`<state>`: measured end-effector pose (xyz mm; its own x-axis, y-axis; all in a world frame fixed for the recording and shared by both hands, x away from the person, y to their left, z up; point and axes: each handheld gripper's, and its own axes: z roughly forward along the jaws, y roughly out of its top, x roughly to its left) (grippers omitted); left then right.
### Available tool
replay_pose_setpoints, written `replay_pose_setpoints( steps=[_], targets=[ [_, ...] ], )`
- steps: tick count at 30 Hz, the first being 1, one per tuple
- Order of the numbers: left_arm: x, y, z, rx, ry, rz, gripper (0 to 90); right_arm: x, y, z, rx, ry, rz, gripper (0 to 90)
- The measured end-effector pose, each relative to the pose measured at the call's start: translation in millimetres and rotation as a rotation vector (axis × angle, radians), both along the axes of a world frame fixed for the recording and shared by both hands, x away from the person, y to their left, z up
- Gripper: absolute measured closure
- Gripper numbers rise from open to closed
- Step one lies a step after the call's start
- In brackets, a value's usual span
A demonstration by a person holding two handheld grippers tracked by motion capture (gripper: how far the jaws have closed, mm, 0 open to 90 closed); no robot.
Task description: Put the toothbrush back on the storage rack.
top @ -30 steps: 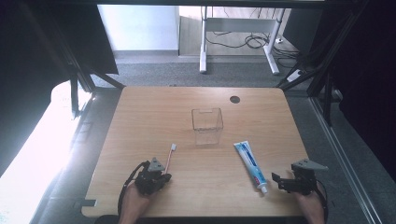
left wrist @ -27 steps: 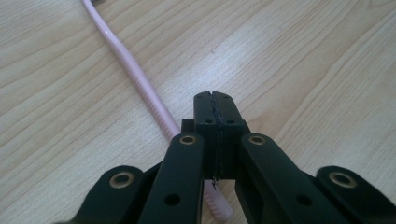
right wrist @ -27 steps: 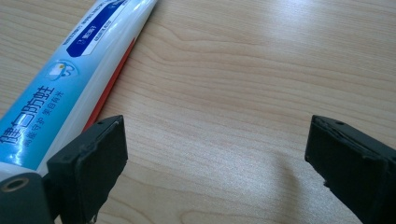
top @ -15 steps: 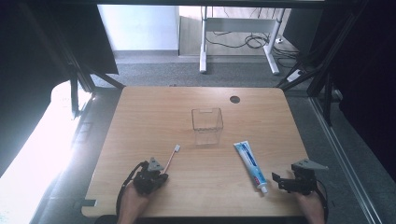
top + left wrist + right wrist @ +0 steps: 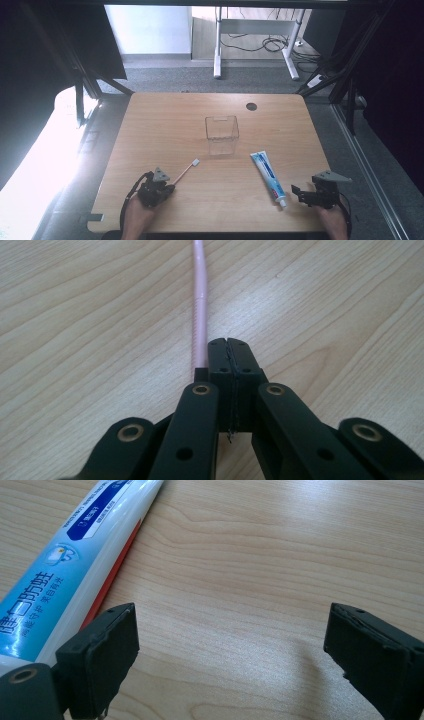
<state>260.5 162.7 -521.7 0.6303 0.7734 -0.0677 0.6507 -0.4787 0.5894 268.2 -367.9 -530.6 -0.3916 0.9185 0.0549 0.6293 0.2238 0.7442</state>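
Observation:
A pink toothbrush [image 5: 185, 171] with a white head lies at an angle on the wooden table [image 5: 165, 125], front left. My left gripper [image 5: 169, 189] is at its handle end, shut. In the left gripper view the two pads [image 5: 220, 355] meet with nothing between them, and the pink handle [image 5: 201, 300] runs along their left side and ends under the jaw. A blue and white toothpaste tube [image 5: 267, 175] lies front right, cap towards me. My right gripper [image 5: 296, 192] stands open just right of the cap, with the tube [image 5: 75, 555] beside its left pad [image 5: 107, 655] and outside the gap.
A clear square plastic box [image 5: 221, 131] stands upright in the middle of the table. A dark cable hole [image 5: 251, 106] sits near the far edge. Beyond the table are desk legs [image 5: 218, 50] and cables on the floor.
The toothbrush head has swung a little to the right and towards me. The left hand shifted slightly. The right gripper has kept still.

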Motion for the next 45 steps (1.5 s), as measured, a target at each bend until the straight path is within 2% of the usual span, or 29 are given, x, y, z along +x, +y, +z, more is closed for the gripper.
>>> replay_pose_setpoints(
  steps=[9,14,16,17,18,22,27,30,35,39,44,45],
  targets=[
    [-1.5,4.9,2.9,-0.011,0.003,-0.002,89.6,0.0,-0.4,0.0,0.002,0.000,-0.002,7.6],
    [-1.4,7.5,7.1,-0.043,-0.001,0.008,88.7,0.0,-1.0,-0.1,0.002,-0.001,-0.005,7.5],
    [0.5,10.3,8.3,-0.058,0.009,0.007,83.8,-0.1,-1.5,-0.2,0.002,0.001,-0.007,7.6],
    [1.4,11.3,8.7,-0.061,0.011,0.003,78.2,0.0,-1.7,-0.5,0.002,0.002,-0.007,7.6],
    [2.6,12.2,9.0,-0.070,0.017,0.001,78.2,0.0,-1.7,-0.5,0.002,0.002,-0.007,7.6],
    [8.7,14.3,11.1,-0.079,0.019,-0.005,61.4,0.6,-1.7,-1.5,0.002,0.009,-0.014,7.6],
    [15.4,14.0,12.4,-0.049,0.026,-0.016,57.8,0.8,-2.0,-1.6,0.004,0.009,-0.017,7.5],
    [19.2,14.4,14.1,-0.049,0.026,-0.018,57.6,1.5,-2.1,-1.8,0.006,0.009,-0.016,7.6],
    [25.6,11.3,14.4,-0.002,-0.003,-0.071,55.3,2.3,-1.2,-1.9,0.006,0.012,-0.016,7.5],
    [32.6,8.3,14.0,-0.012,0.030,-0.060,56.3,2.6,-1.0,-2.0,0.007,0.013,-0.017,7.6],
    [41.4,2.6,14.2,0.021,0.050,-0.089,58.0,2.5,-1.4,-1.9,0.006,0.011,-0.017,7.6],
    [42.7,0.5,14.4,0.027,0.065,-0.089,58.4,2.4,-1.6,-1.8,0.007,0.010,-0.018,7.6]
  ],
)
